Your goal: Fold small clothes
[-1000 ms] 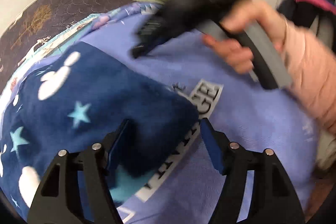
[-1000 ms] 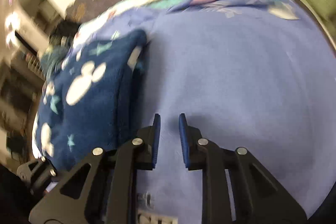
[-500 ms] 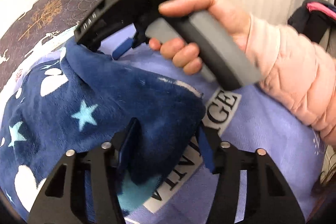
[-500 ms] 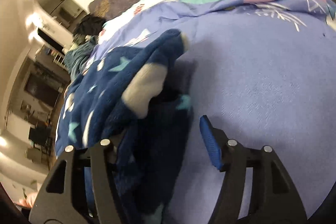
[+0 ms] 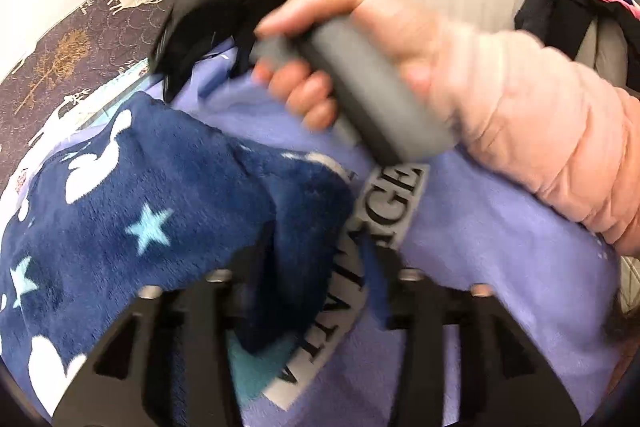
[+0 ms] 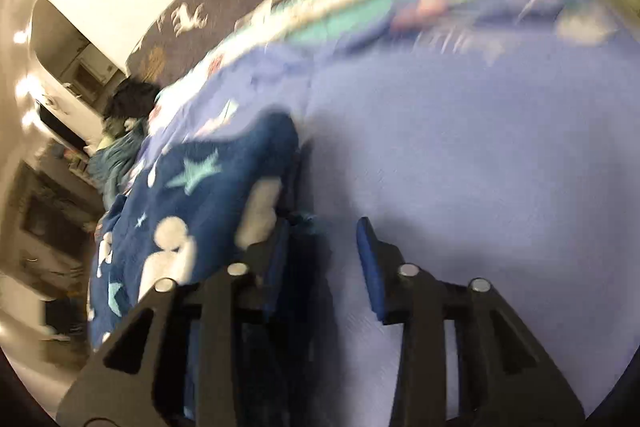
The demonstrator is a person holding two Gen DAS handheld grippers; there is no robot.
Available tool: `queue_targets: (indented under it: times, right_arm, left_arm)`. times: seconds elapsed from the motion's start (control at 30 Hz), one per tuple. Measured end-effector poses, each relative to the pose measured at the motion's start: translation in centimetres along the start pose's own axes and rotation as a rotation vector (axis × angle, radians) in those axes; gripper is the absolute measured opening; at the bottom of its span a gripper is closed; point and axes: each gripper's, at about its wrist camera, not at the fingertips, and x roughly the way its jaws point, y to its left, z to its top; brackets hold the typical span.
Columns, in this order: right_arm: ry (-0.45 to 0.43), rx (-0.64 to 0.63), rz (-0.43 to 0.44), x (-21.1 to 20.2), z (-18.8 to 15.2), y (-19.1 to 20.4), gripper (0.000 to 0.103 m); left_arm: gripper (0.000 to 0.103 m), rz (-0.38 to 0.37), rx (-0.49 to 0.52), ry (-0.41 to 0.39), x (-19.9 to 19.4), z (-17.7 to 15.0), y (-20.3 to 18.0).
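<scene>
On the smooth lilac blanket (image 5: 500, 267), the left hand-held gripper (image 5: 316, 279) clamps a plush navy star-printed garment (image 5: 160, 211).

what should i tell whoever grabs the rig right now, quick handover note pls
Left gripper: a fold of the navy star fleece sits between its fingers.
Right gripper: jaws closing, nothing clearly between them; the fleece edge sits beside its left finger.
The fleece lies bunched on the purple blanket, with one end doubled over.
Left: finish the fold and flatten it.
</scene>
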Motion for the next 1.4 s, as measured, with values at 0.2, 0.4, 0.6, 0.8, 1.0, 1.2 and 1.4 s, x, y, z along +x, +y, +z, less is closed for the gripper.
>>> queue_targets:
  times: [0.2,0.4,0.6,0.8,1.0,1.2,1.4]
  right_arm:
    - [0.060,-0.177,0.158,-7.0,-5.9,2.8,0.039]
    - [0.179,-0.080,0.301,-6.7,-12.6,1.2,0.061]
    - [0.222,-0.097,0.125,-6.7,-14.8,2.1,0.022]
    - [0.235,-0.013,0.100,-6.9,-15.0,1.7,0.033]
    - [0.022,-0.152,0.052,-11.0,-12.2,8.6,0.042]
    - [0.279,-0.241,-0.145,-2.8,-15.3,10.7,0.043]
    - [0.155,-0.348,-0.311,-5.8,-9.7,19.7,0.050]
  left_arm:
    - [0.055,-0.027,-0.053,-0.061,-3.3,-1.3,0.6]
    - [0.059,0.077,-0.226,-0.106,-8.2,-4.9,4.8]
    - [0.061,0.410,-0.480,-0.055,-12.5,-11.4,12.9]
    - [0.066,0.456,-0.629,-0.098,-16.4,-16.6,15.6]
    - [0.066,0.539,-0.747,-0.172,-19.8,-19.7,17.9]
    - [0.044,0.299,-1.004,-0.226,-19.2,-25.4,20.6]
    - [0.034,0.254,-0.991,-0.279,-20.6,-26.0,20.1]
